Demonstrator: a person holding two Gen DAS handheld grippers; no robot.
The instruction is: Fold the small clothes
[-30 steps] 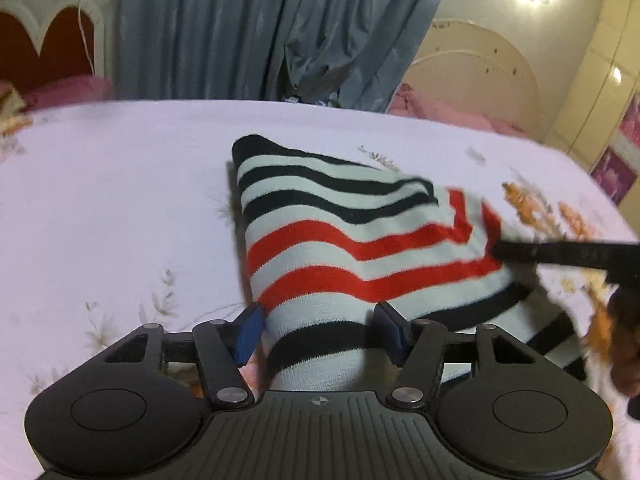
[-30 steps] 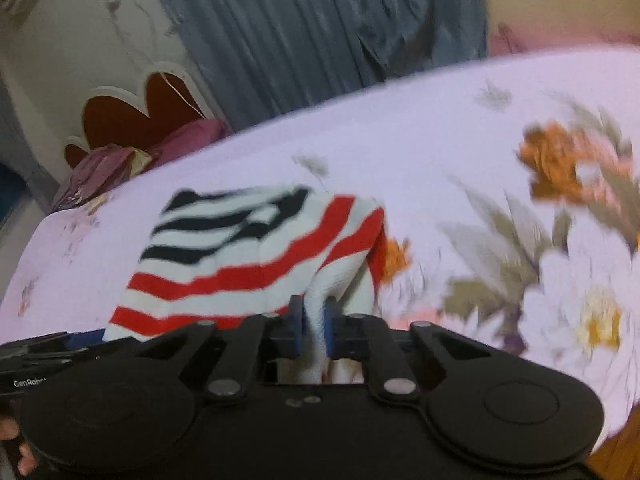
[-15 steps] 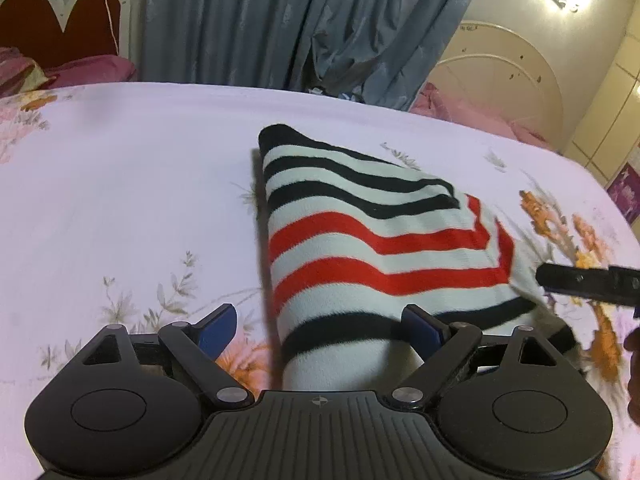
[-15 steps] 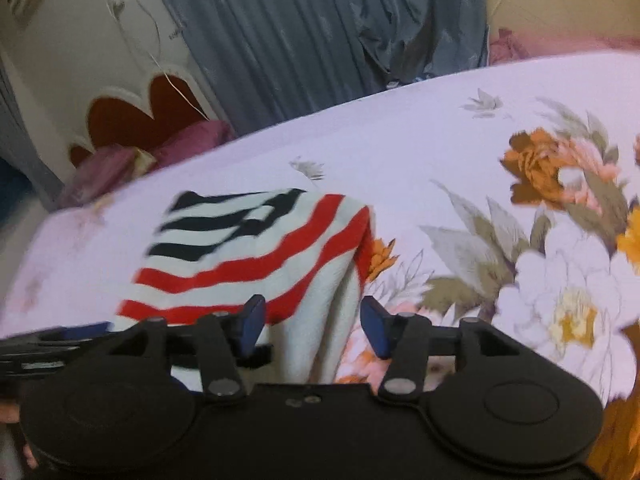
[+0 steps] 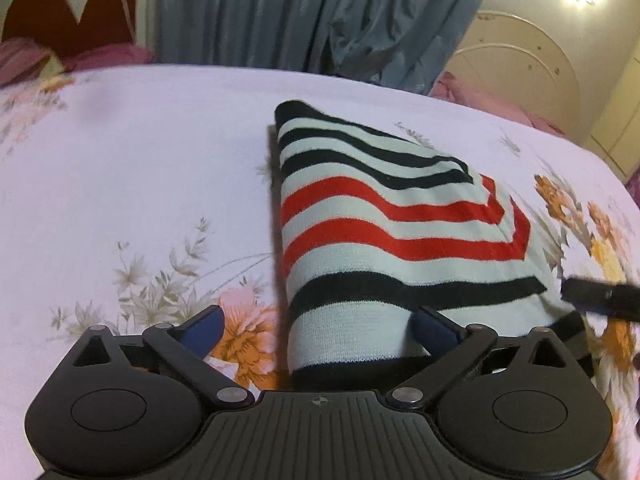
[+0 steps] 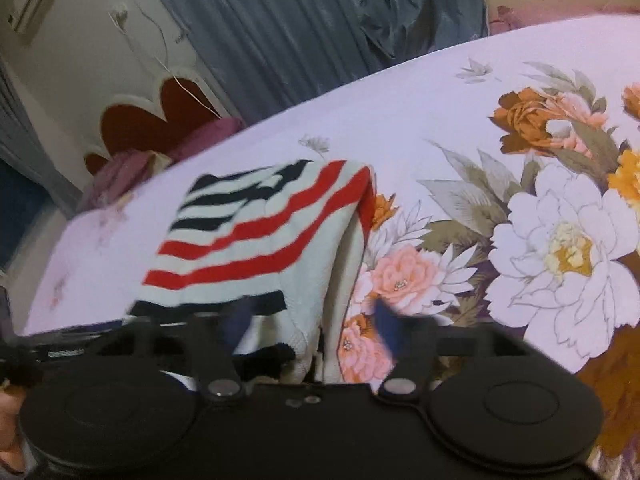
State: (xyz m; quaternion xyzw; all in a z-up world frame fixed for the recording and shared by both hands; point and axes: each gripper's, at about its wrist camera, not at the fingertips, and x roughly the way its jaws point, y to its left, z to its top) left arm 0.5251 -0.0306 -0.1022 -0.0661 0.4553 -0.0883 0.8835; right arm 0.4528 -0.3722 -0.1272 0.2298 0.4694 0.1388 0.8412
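Note:
A small knit garment (image 5: 384,232) with white, black and red stripes lies folded on the floral bedsheet (image 5: 120,168). My left gripper (image 5: 316,326) is over its near end; its jaws are opening wide, and the blue pads (image 5: 202,326) stand clear of the cloth between them. In the right wrist view the same garment (image 6: 256,236) lies left of centre. My right gripper (image 6: 310,322) is at its near right corner, jaws opening, the pads off the fabric. The right gripper's black finger (image 5: 600,300) shows at the right edge of the left wrist view.
The sheet (image 6: 460,92) spreads wide around the garment, with big printed flowers on the right. A grey-blue curtain (image 5: 312,20) and a red-and-white headboard (image 5: 68,20) stand behind the bed. Pink bedding (image 5: 500,104) lies at the far right edge.
Both grippers have let go of the garment: the left jaws spread wide, the right jaws went from shut on the cloth to open. The garment's folded edge has settled on the sheet.

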